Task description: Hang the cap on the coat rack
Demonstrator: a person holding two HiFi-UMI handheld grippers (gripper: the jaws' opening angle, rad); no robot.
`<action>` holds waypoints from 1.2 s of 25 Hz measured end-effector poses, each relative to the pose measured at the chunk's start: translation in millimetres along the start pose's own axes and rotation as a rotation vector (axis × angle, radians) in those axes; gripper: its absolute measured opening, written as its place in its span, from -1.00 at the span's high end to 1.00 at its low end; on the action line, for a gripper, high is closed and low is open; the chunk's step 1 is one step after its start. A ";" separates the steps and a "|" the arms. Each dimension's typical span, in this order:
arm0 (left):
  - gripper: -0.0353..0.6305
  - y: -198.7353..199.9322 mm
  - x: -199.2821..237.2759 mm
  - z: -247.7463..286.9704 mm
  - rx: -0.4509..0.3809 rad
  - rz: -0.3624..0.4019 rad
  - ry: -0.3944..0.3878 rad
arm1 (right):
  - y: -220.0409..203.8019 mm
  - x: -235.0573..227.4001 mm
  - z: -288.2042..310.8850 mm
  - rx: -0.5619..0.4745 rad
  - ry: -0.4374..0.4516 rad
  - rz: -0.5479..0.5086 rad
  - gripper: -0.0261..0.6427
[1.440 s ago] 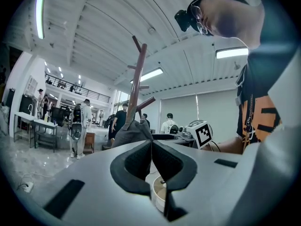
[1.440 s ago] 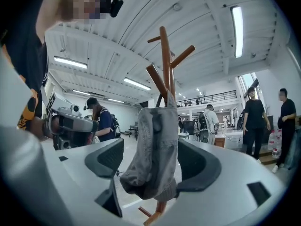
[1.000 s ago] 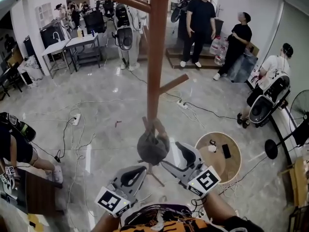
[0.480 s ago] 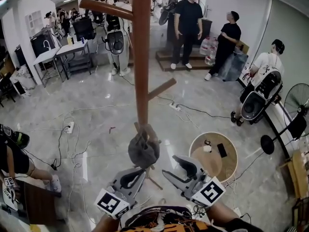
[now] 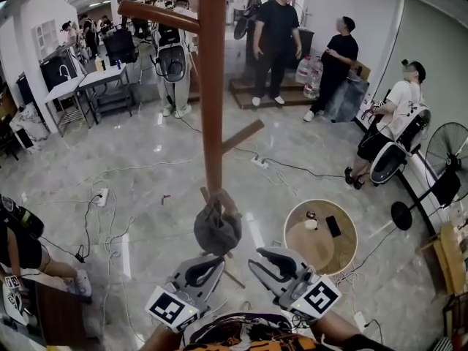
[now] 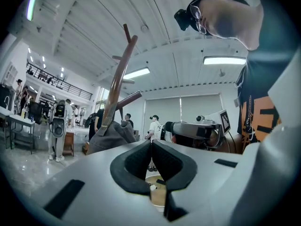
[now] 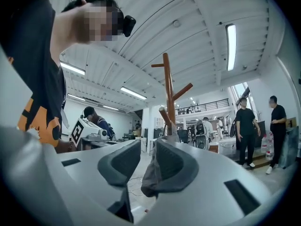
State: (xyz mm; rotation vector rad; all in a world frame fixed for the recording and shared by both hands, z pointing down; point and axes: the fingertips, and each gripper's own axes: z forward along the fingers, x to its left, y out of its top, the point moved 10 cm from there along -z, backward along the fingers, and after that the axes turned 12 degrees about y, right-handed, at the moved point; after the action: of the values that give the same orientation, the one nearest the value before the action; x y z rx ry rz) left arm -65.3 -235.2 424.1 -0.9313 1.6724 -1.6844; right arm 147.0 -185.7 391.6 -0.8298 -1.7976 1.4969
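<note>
A grey cap (image 5: pixel 217 229) hangs on a low peg of the brown wooden coat rack (image 5: pixel 212 86), with neither gripper touching it. My left gripper (image 5: pixel 216 262) sits just below the cap, its jaws shut and empty. My right gripper (image 5: pixel 257 257) is below and to the right of the cap, and its jaws are closing with nothing pressed between them. In the left gripper view my left gripper (image 6: pixel 151 142) has its pads together, and the cap (image 6: pixel 110 134) and rack (image 6: pixel 117 79) rise beyond. In the right gripper view the cap (image 7: pixel 151 173) shows past the narrow gap of my right gripper (image 7: pixel 148 147), below the rack (image 7: pixel 167 88).
A small round wooden table (image 5: pixel 319 236) with a phone on it stands right of the rack. Cables and power strips trail over the glossy floor (image 5: pixel 146 189). Several people stand at the back and right, a fan (image 5: pixel 447 156) at far right, desks at back left.
Both grippers have drawn back and down from the cap, which stays on its peg. The right gripper's jaws have narrowed from wide open.
</note>
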 end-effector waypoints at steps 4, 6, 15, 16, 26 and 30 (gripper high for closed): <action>0.80 -0.9 -3.8 -4.1 -0.017 -0.005 -0.017 | -4.3 9.7 -0.3 0.015 -0.008 -0.011 0.67; 0.80 -2.6 -3.9 -6.5 -0.013 -0.001 -0.013 | -7.2 11.2 0.7 0.027 -0.011 -0.017 0.71; 0.80 1.7 -3.7 -16.7 -0.029 -0.006 0.012 | -5.1 16.4 9.8 0.042 0.019 -0.034 0.88; 0.80 2.5 -3.5 -17.8 -0.029 -0.008 0.015 | -4.5 17.2 11.0 0.040 0.026 -0.034 0.88; 0.80 4.9 3.0 -24.1 -0.034 -0.003 0.036 | -5.0 16.8 20.7 0.029 0.048 -0.029 0.88; 0.80 10.3 4.9 -24.8 -0.030 -0.001 0.040 | 0.1 15.4 23.9 0.030 0.049 -0.028 0.88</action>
State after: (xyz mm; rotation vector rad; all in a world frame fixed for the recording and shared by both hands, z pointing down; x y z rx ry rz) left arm -88.9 -225.0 414.9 -0.9187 1.7279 -1.6935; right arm 118.7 -187.2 389.4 -0.8167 -1.7401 1.4704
